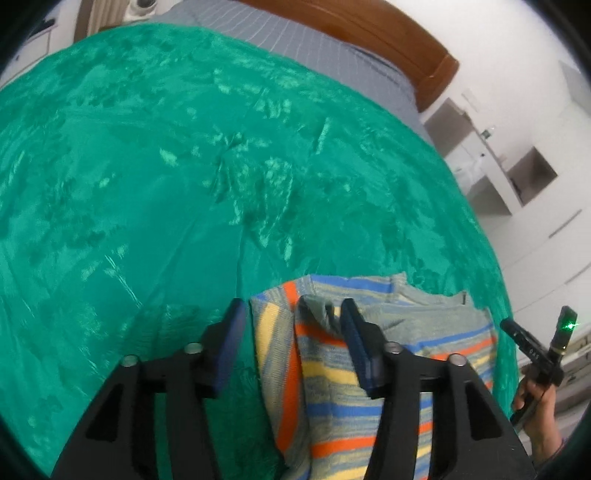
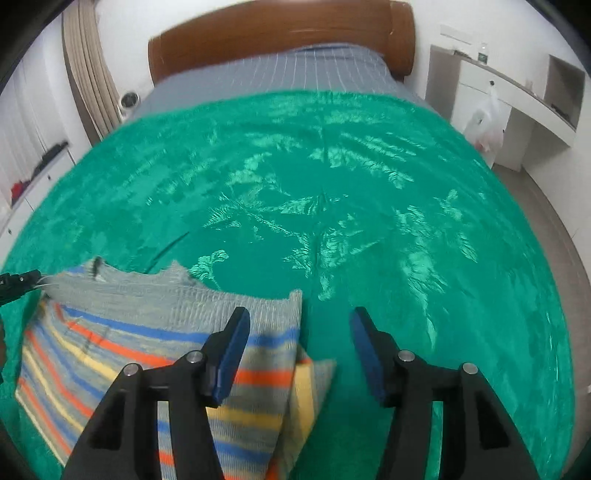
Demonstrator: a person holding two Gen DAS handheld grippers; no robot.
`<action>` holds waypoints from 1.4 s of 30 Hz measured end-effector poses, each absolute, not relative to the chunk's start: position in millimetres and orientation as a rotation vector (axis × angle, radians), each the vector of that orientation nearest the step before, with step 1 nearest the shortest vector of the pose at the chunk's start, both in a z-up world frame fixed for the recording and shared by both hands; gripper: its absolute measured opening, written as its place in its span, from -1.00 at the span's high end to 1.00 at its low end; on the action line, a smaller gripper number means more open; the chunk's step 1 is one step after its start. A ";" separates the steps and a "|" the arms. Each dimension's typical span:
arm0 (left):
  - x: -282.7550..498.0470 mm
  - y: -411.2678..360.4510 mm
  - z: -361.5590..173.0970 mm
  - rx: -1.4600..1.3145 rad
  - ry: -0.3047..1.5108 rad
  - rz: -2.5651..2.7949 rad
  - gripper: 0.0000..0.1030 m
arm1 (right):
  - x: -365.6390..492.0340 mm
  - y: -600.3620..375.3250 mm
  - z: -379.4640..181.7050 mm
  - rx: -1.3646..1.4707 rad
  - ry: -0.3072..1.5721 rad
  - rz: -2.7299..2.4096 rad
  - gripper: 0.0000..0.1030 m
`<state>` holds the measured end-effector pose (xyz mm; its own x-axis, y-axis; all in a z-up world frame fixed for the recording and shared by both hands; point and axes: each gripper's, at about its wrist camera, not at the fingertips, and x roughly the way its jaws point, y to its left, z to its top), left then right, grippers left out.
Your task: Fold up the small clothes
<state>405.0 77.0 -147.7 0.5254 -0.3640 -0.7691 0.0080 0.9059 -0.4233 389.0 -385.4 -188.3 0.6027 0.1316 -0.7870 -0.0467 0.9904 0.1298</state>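
The left wrist view looks across a green blanket [image 1: 155, 192] spread over a bed, with grey sheet [image 1: 280, 40] and a brown headboard [image 1: 369, 29] at the far right. Only this view shows the person's right hand [image 1: 535, 410] at the right edge, gripping the other tool's handle, with a green light above it. It also shows white shelves [image 1: 517, 173] on the far right wall.

The right wrist view faces the headboard [image 2: 280, 33] squarely. Only here appear a curtain [image 2: 88, 74] at the far left, a white cabinet [image 2: 33, 173] along the left wall, and a plastic bag [image 2: 484, 125] hanging by the shelves [image 2: 524, 96] on the right. The tip of the left tool pokes in at the left edge, at the garment's far left corner.

The sweater [image 1: 369, 369], grey with orange, blue and yellow stripes, lies near the front edge of the blanket, partly folded, a sleeve laid along its left side in the left view.

The left gripper [image 1: 293, 310] is spread wide; its right finger lies over the knit, its left finger over bare blanket, and it clasps nothing.

The right gripper [image 2: 299, 319] is likewise wide apart. Its left finger hangs above the sweater [image 2: 155, 332] near its right edge, its right finger over the blanket [image 2: 369, 184]; nothing is held. Whether either finger touches cloth cannot be told.
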 end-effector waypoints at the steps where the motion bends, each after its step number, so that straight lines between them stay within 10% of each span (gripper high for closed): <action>1: 406.0 76.4 -146.0 -0.385 1.000 -0.243 -0.16 | 382.5 -387.6 -185.8 0.122 0.911 0.116 -0.10; 8: 408.8 39.8 -152.7 -0.202 1.037 -0.299 -0.51 | 339.6 -379.8 -176.4 0.225 0.918 0.231 -0.10; 11: 415.7 23.4 -168.3 -0.019 1.069 -0.095 0.17 | 321.6 -361.2 -182.8 0.203 0.960 0.323 -0.18; 16: 416.9 55.9 -167.2 -0.242 1.075 0.055 0.23 | 286.9 -346.6 -223.4 0.069 1.112 0.286 -0.19; 22: 342.4 60.2 -143.7 -0.207 1.046 -0.108 -0.48 | 241.7 -362.5 -202.4 0.179 1.019 0.256 -0.19; 34: 226.2 65.9 -168.6 -0.077 1.056 0.032 -0.36 | 187.2 -356.1 -227.7 0.173 1.039 0.152 -0.20; 42: 181.7 35.5 -169.1 -0.036 0.987 0.046 -0.66 | 124.1 -356.1 -209.6 0.251 0.847 0.166 -0.43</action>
<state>181.7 35.5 -169.1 0.5500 0.0228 -0.8348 -0.0552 0.9984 -0.0091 124.1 -356.1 -209.6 0.6518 0.2439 -0.7181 -0.0449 0.9576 0.2846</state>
